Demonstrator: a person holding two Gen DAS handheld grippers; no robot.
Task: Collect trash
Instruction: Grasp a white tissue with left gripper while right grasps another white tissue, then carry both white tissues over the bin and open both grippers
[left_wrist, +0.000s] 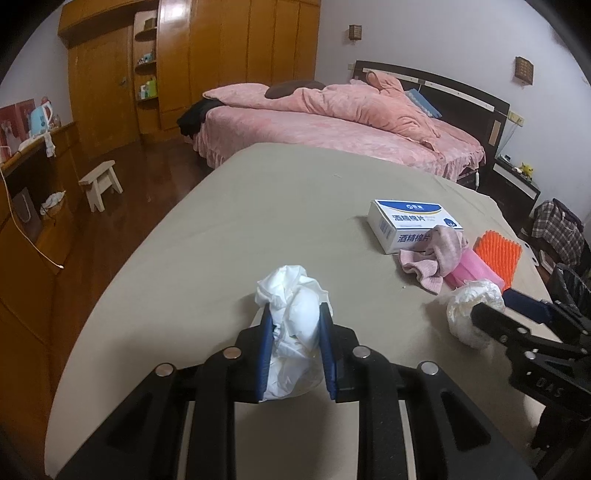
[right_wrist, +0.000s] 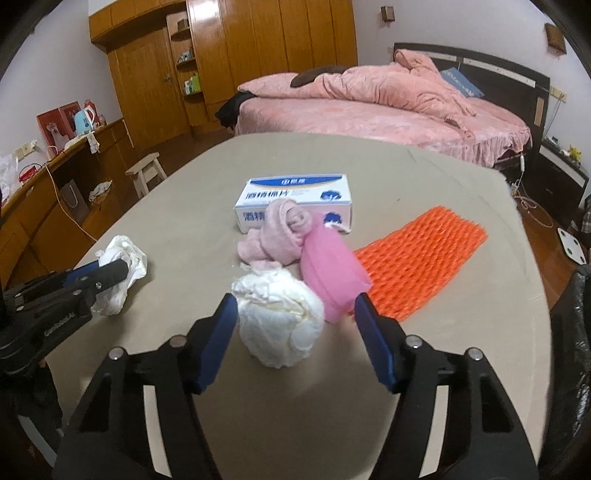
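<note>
A crumpled white tissue (left_wrist: 291, 314) sits pinched between blue fingers (left_wrist: 266, 354); another white wad (right_wrist: 279, 317) rests loose nearby.

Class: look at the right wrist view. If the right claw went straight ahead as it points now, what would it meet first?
The right claw, open, would first meet the crumpled white paper ball lying between its fingers; the pink plastic piece lies just behind, depth uncertain.

Left wrist view: lower part of crumpled tissue (left_wrist: 291, 325) hidden between the blue pads (left_wrist: 267, 354). Pink cloth (left_wrist: 436, 258) covers a box (left_wrist: 402, 221) corner. Right gripper (left_wrist: 491, 317) cut off by the frame edge; black bag (right_wrist: 572, 339) likewise. Box print only partly legible.
</note>
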